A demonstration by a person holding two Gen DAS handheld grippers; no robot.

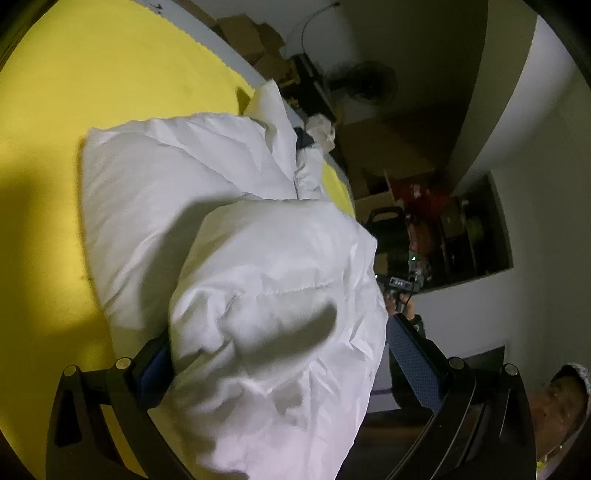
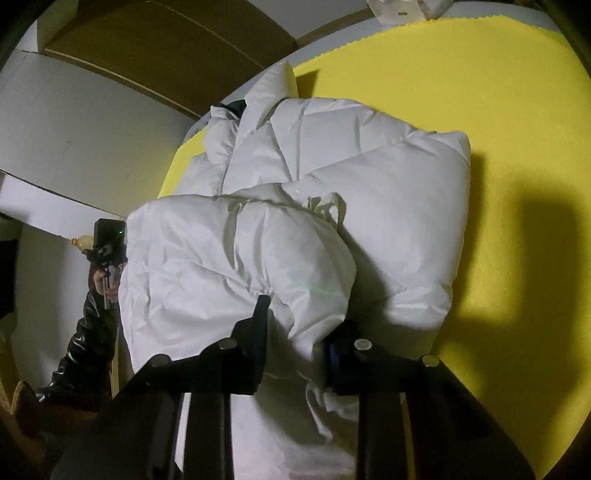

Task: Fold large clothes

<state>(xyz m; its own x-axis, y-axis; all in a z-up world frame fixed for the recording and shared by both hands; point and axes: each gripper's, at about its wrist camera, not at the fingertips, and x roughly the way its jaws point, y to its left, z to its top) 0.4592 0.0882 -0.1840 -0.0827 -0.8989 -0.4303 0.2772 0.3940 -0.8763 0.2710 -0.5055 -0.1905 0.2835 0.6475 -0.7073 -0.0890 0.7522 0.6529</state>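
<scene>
Both hand-held grippers, left [image 1: 280, 354] and right [image 2: 295, 332], pinch the puffy white quilted jacket's [image 1: 177, 177] lifted hem over the yellow-covered desk [image 1: 55, 110]; slick bulky fabric may slip out, flopping the fold askew

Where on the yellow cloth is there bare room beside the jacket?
Bare yellow cloth lies beyond the white jacket, and along its side in the left view. The collar edge is crowded, near boxes. Both the left gripper and right gripper clamp the lifted hem.

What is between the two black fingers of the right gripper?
A bunched fold of the white puffy quilted jacket fills the right gripper; its fingers pinch it, shown in the right wrist view.
</scene>
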